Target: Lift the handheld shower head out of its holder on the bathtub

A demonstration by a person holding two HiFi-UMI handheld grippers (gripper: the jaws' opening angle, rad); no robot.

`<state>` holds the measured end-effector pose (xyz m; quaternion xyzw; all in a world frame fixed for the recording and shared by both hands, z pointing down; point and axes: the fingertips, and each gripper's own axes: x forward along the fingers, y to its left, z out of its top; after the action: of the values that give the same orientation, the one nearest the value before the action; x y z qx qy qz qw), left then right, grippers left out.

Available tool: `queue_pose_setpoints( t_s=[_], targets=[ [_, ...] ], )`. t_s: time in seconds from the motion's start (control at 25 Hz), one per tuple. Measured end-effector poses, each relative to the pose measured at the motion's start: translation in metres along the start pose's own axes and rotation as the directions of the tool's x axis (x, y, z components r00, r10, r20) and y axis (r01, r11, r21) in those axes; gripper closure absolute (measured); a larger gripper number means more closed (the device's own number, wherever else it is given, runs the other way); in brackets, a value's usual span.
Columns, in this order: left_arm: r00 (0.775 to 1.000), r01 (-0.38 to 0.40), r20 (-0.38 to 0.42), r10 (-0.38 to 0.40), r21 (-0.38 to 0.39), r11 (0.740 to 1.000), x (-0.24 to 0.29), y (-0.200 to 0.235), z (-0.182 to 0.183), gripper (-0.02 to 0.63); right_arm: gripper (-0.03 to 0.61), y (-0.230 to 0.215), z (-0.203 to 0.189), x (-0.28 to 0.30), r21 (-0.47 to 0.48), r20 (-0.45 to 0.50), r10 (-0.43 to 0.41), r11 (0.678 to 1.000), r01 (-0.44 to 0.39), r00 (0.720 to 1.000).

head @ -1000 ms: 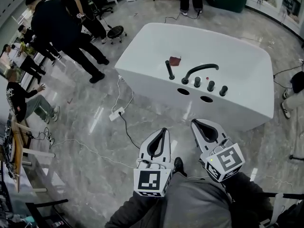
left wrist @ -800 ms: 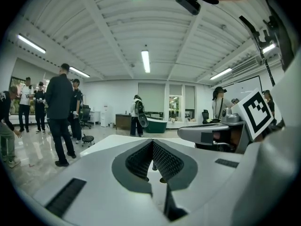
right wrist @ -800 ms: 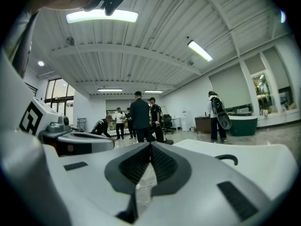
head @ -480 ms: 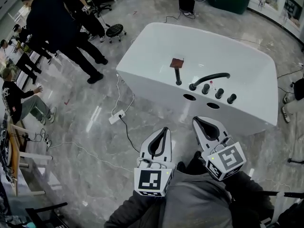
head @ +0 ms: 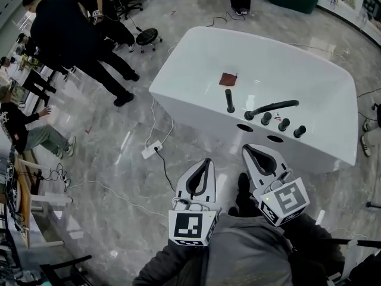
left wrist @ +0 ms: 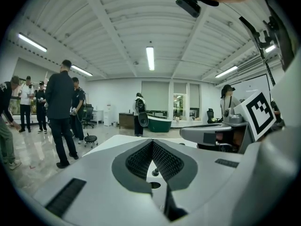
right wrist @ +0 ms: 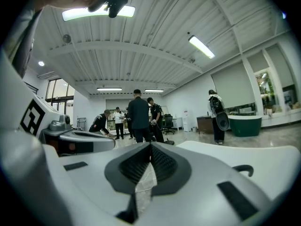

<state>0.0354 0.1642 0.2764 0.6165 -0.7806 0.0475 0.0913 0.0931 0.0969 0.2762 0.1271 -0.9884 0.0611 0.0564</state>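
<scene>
The white bathtub (head: 286, 70) stands ahead of me on the marble floor. On its near deck the black handheld shower head (head: 229, 100) stands upright in its holder, just left of the curved black spout (head: 271, 107) and three black knobs (head: 284, 124). My left gripper (head: 205, 161) and right gripper (head: 247, 152) hang side by side over the floor short of the tub, both shut and empty, touching nothing. In the left gripper view the jaws of the gripper (left wrist: 152, 142) meet at the tips. The right gripper (right wrist: 150, 144) is likewise shut, with the spout (right wrist: 242, 169) off to its right.
A reddish-brown patch (head: 228, 78) lies on the tub deck. Two dark holes (head: 244, 127) show in the tub's near wall. A power strip with cables (head: 150, 149) lies on the floor to the left. Several people (head: 71, 34) and a stool (head: 144, 39) are further left.
The bathtub has drawn nearer and sits lower in the head view. Both grippers moved toward it together and stayed shut.
</scene>
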Motion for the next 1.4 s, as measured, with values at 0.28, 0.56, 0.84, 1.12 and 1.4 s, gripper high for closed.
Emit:
queue_pose_setpoints(
  t_s=[0.28, 0.56, 0.84, 1.12, 1.4],
  targets=[
    [1.0, 0.016, -0.015, -0.016, -0.007, 1.0, 0.044, 0.007, 0.007, 0.611, 0.574, -0.032, -0.001, 0.027, 0.018, -0.025, -0.011, 1.0, 0.012, 1.0],
    [0.999, 0.011, -0.039, -0.012, -0.024, 1.0, 0.081, 0.019, 0.007, 0.611, 0.574, -0.058, -0.005, 0.054, 0.029, -0.055, -0.004, 1.0, 0.005, 0.998],
    [0.999, 0.0, -0.054, -0.001, -0.021, 1.0, 0.127, 0.025, 0.022, 0.611, 0.574, -0.1, 0.007, 0.081, 0.042, -0.053, -0.003, 0.999, 0.005, 0.999],
    [0.998, -0.025, -0.063, 0.025, -0.007, 1.0, 0.164, 0.027, 0.033, 0.611, 0.574, -0.138, 0.013, 0.102, 0.052, -0.043, 0.01, 0.999, -0.008, 0.999],
    [0.997, -0.047, -0.067, 0.046, -0.013, 0.999, 0.182, 0.051, 0.032, 0.611, 0.574, -0.15, 0.011, 0.133, 0.051, -0.049, 0.013, 0.999, -0.01, 0.999]
  ],
)
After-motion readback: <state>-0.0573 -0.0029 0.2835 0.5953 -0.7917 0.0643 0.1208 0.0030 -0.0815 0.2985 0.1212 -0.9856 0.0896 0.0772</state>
